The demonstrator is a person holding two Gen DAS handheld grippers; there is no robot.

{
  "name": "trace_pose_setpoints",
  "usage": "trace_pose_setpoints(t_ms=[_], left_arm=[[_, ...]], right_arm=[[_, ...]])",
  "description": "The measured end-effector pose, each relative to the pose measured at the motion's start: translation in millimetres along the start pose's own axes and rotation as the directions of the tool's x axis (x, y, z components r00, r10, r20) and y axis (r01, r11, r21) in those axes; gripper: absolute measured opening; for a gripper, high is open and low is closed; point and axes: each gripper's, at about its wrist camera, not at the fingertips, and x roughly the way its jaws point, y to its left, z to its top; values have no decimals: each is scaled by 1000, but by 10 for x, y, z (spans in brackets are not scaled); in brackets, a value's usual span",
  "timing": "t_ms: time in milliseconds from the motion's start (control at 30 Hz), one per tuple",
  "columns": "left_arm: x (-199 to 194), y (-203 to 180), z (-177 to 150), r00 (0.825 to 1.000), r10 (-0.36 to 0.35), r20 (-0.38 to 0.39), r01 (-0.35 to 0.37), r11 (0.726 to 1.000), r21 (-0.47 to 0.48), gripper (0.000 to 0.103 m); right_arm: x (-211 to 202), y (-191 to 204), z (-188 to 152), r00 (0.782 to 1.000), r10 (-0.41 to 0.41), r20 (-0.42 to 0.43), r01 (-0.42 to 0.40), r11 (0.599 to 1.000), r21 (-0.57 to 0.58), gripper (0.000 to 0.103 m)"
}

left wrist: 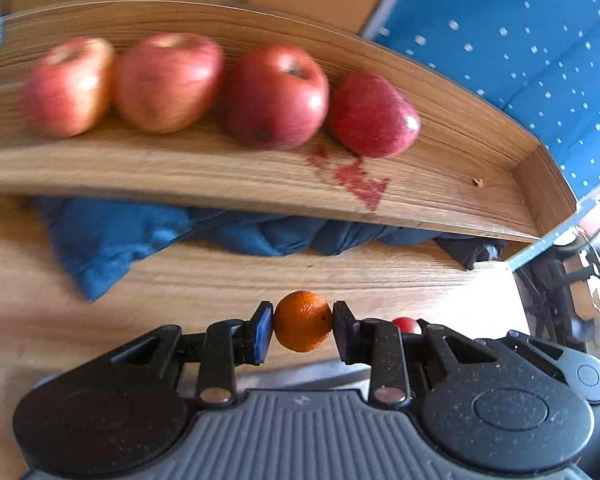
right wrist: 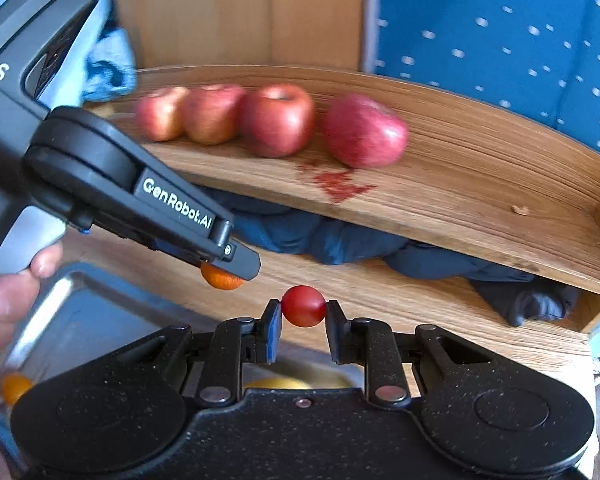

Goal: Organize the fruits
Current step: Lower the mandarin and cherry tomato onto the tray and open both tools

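Left gripper (left wrist: 303,327) clamped on orange (left wrist: 302,321), right gripper (right wrist: 303,317) pinching small red fruit (right wrist: 303,305), perhaps tomato, long axis sideways.

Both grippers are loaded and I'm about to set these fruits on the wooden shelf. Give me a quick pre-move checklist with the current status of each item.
1. Left gripper holds the small orange between both pads: ok.
2. Right gripper holds the cherry tomato between both pads: ok.
3. Free room on the wooden shelf to the right of the four apples: ok.
4. Shelf surface clean: not ok, a red stain lies in front of the rightmost apple.
5. The two grippers clear of each other: cannot tell, the left one crosses close in front in the right wrist view.
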Motion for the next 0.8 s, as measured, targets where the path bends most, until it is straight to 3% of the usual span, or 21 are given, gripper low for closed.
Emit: trace_pose_setpoints(t_ms=[433, 800], left_arm=[[-401, 356, -397, 992, 113, 47, -106, 985, -139, 35], [-473, 513, -547, 989, 147, 25, -139, 969, -206, 35]], right_arm=[[-11, 359, -101, 991, 134, -21, -135, 985, -109, 26], [22, 479, -123, 983, 171, -61, -179, 970, -164, 26]])
